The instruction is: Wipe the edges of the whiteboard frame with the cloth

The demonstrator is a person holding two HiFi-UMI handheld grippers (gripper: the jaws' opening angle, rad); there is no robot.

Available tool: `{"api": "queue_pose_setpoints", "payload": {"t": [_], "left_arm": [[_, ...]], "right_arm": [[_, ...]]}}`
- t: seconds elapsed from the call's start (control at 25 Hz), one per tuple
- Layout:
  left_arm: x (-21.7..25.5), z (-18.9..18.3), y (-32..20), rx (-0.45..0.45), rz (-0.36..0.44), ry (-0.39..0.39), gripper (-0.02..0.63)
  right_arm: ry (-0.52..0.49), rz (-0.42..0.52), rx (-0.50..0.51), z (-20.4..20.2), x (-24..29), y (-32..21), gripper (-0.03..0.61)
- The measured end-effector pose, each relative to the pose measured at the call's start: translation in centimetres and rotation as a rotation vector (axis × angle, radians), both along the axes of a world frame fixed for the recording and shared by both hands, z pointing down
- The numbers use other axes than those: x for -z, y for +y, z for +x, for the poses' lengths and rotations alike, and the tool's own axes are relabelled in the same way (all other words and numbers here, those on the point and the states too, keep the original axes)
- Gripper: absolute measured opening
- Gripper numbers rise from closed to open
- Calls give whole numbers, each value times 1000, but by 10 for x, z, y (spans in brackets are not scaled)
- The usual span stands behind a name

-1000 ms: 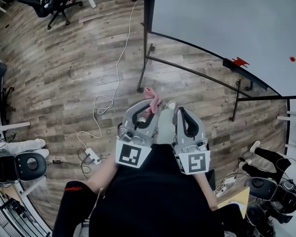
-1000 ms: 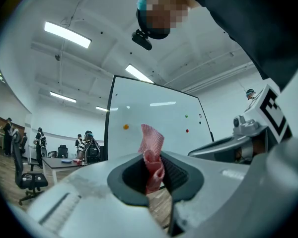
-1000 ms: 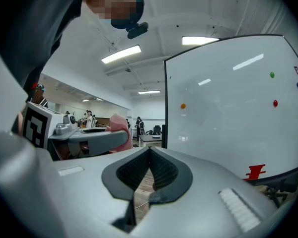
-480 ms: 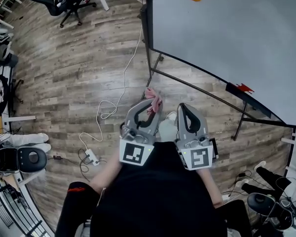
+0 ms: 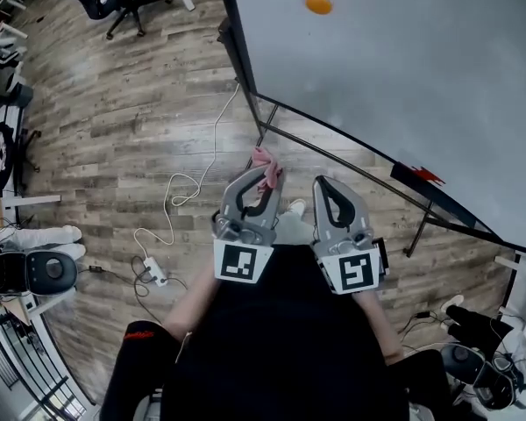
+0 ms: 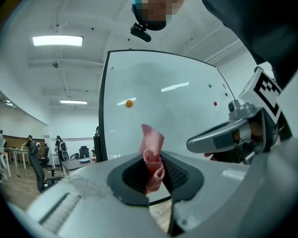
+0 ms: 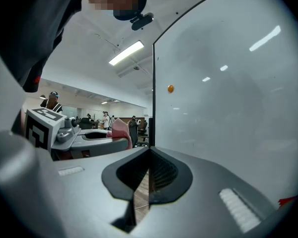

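Although the pink cloth (image 6: 153, 157) is already in hand, none of the wiping looks begun from where I stand. The left gripper (image 5: 265, 182) has its jaws closed on the cloth. A crumpled fold sits pinched between them and a loose corner sticks up past the tips. The right gripper (image 5: 321, 188) is held just beside it, jaws brought together with nothing between them.

Both pairs of jaws point toward the whiteboard (image 5: 403, 68), which stands ahead of them and a little to their right. Its black frame (image 5: 238, 55) is apart from the cloth, with open wooden floor (image 5: 140, 130) showing between the jaw tips and the board's stand. Seen along the left jaws, the frame's near upright edge rises ahead and to the left of the cloth. An orange magnet (image 6: 129, 103) on the board surface sits higher up, beyond the tips. Along the right jaws that same upright edge runs straight up from the tips.

I'd say the grasp is done and everything else remains: carrying the cloth forward until it touches the frame, then running it along each edge. Nothing shows whether any edge has been cleaned. The upright edge nearest the left jaws seems the likeliest place to start.
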State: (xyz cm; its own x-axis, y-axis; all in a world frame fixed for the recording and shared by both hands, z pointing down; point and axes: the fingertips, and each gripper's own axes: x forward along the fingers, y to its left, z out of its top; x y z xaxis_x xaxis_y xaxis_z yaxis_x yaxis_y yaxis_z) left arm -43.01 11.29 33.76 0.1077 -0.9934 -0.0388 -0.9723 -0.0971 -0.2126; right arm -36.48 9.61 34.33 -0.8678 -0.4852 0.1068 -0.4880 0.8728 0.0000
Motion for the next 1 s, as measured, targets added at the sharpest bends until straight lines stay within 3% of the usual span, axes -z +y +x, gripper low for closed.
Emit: {"api": "queue_pose_setpoints", "payload": {"t": [0.48, 1.0], "left_arm": [[-44, -37, -54, -47, -73, 14, 40], [-137, -81, -89, -133, -276, -78, 40]], "right_arm": [[31, 20, -64, -31, 1, -40, 2], [99, 7, -199, -54, -25, -54, 2]]}}
